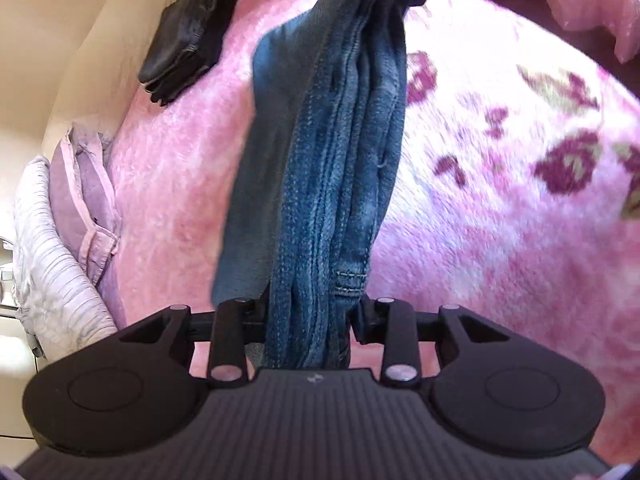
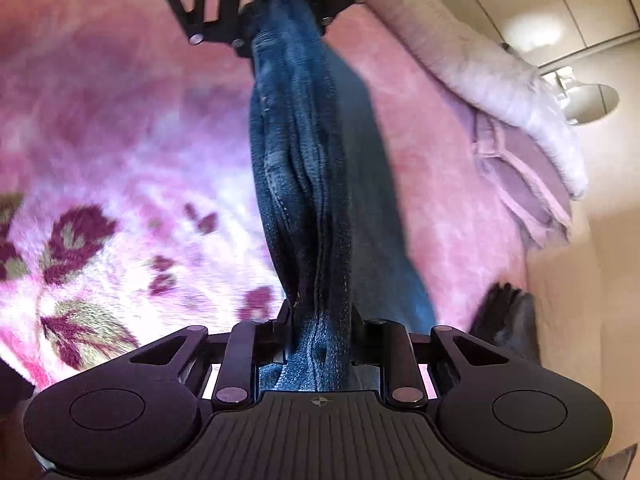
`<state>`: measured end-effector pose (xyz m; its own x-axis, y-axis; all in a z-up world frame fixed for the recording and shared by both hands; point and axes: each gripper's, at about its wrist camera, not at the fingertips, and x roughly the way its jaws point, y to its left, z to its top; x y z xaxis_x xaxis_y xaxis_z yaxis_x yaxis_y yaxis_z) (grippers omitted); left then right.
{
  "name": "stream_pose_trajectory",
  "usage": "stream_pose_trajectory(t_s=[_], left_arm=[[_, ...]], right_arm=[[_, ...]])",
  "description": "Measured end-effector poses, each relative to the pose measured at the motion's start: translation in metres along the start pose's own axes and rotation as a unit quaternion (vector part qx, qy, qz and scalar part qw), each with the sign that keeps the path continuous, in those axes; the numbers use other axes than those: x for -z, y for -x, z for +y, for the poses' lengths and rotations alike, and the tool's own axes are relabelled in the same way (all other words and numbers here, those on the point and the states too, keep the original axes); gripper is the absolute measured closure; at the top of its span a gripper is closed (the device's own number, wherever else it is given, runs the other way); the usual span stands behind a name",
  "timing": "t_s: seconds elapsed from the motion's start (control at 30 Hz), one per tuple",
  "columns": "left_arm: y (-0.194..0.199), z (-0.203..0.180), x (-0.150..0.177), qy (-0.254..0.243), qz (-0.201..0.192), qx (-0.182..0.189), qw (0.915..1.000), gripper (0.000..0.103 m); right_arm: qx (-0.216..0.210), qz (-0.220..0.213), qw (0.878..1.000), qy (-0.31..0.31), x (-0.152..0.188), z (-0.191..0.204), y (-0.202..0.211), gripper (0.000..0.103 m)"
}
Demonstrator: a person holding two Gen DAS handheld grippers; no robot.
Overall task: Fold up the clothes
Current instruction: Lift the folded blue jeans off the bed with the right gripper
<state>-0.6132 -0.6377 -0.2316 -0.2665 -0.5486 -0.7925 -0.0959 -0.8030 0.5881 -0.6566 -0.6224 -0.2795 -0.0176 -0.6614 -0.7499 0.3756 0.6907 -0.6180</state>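
Evidently mid-fold: the jeans (image 1: 328,152) hang bunched and taut between the left gripper (image 1: 308,312) and right gripper (image 2: 320,320), above the pink blanket (image 1: 480,240). Both jaws are closed on denim. Next, I judge, the span wants laying flat and smooth; folded dark clothes (image 1: 188,36) lie nearby.

my left claw (image 1: 308,320) and right claw (image 2: 320,332) are matte black. the jeans (image 1: 332,168) are faded blue denim with paler stitching. the blanket (image 1: 500,200) is fluffy pink (magenta flowers, olive leaves). folded garment (image 1: 188,36) black; pillow (image 1: 80,196) lilac.
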Motion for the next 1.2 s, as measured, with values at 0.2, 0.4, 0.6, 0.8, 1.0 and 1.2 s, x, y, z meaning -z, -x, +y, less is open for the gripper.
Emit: stream_pose_trajectory(t_s=[0.2, 0.4, 0.6, 0.8, 1.0, 1.2], left_arm=[[0.042, 0.031, -0.018, 0.019, 0.005, 0.021, 0.9996, 0.074], [0.071, 0.051, -0.036, 0.030, 0.015, 0.061, 0.9976, 0.074], [0.087, 0.055, -0.050, 0.036, 0.031, 0.080, 0.9956, 0.074], [0.100, 0.063, -0.064, 0.055, 0.048, 0.084, 0.9938, 0.074], [0.110, 0.069, -0.073, 0.069, 0.060, 0.081, 0.9925, 0.074], [0.119, 0.074, -0.076, 0.072, 0.061, 0.072, 0.9929, 0.074]], right_arm=[[-0.024, -0.006, 1.000, -0.001, -0.001, -0.037, 0.043, 0.083], [-0.068, -0.006, 0.998, -0.006, 0.000, -0.066, 0.080, 0.083], [-0.101, -0.010, 0.995, -0.004, 0.003, -0.088, 0.107, 0.083], [-0.118, -0.019, 0.993, 0.008, 0.009, -0.103, 0.117, 0.083], [-0.135, -0.028, 0.990, 0.021, 0.014, -0.117, 0.127, 0.083], [-0.141, -0.034, 0.989, 0.030, 0.017, -0.127, 0.137, 0.083]])
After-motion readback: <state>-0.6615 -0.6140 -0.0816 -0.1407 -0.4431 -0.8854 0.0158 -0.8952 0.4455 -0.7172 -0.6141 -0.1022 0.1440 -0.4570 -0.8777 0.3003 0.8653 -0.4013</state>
